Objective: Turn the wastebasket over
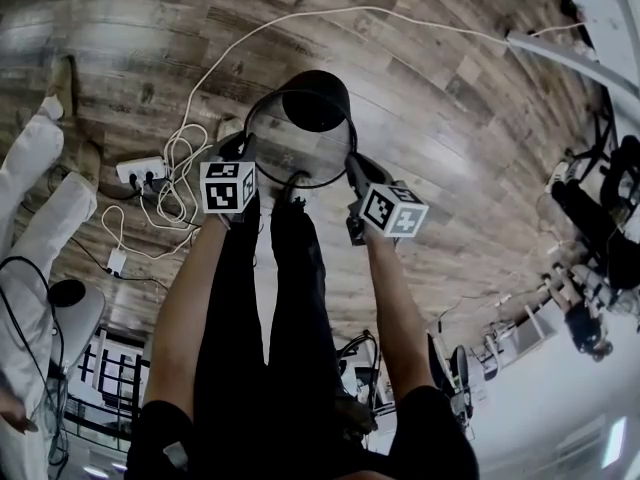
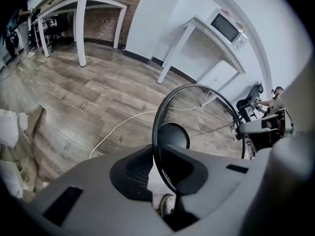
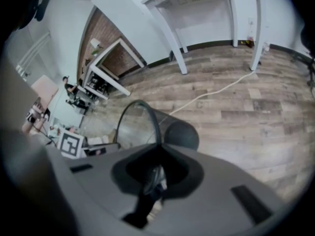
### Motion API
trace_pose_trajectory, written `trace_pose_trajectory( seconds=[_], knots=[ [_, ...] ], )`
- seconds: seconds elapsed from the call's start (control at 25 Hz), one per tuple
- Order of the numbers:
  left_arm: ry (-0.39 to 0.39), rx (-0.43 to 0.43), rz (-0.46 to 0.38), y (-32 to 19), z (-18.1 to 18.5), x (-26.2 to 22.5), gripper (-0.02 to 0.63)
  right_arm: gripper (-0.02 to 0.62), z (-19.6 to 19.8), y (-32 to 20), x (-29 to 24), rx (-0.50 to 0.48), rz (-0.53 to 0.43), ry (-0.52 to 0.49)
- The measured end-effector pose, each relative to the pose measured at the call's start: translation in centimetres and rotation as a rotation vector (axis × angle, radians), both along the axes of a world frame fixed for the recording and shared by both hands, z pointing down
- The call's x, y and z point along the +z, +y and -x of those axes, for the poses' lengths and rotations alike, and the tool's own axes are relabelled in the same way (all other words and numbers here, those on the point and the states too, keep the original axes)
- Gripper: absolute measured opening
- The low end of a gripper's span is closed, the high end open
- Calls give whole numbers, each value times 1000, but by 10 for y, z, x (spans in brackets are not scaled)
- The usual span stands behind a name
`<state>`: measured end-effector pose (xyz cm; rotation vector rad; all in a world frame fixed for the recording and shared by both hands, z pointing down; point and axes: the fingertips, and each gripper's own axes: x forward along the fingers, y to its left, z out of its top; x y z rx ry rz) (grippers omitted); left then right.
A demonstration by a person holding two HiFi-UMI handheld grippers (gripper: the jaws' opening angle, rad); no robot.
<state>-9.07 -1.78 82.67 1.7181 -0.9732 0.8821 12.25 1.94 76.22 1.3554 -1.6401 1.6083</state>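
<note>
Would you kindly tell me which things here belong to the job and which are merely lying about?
Job: wastebasket; left tongs and right tongs, both clamped on its rim.
Lying about: white cable, power strip, microwave, white table.

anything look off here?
Nothing spilled or broken. The wastebasket is pinched at its rim by the left gripper and right gripper. Only untidy bit: white cable tangled by the power strip on the floor.

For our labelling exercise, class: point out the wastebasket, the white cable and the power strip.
wastebasket (image 1: 316, 100), head view, its dark base.
white cable (image 1: 370, 9), head view, the stretch crossing the floor.
power strip (image 1: 140, 171), head view, its white body.
</note>
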Motion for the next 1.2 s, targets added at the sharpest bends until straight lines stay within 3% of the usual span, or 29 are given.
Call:
trace_pose_trajectory(
  seconds=[0.48,0.76,0.96,1.2],
  knots=[
    [37,30,-61,3,-7,9,71,48,-12,22,86,86,102,-7],
    [33,16,-39,3,-9,56,64,48,-12,36,134,152,150,16],
    [24,37,-9,9,-12,90,64,48,-15,40,157,144,150,41],
    [63,25,36,13,-24,116,63,48,-26,45,178,164,150,58]
  ],
)
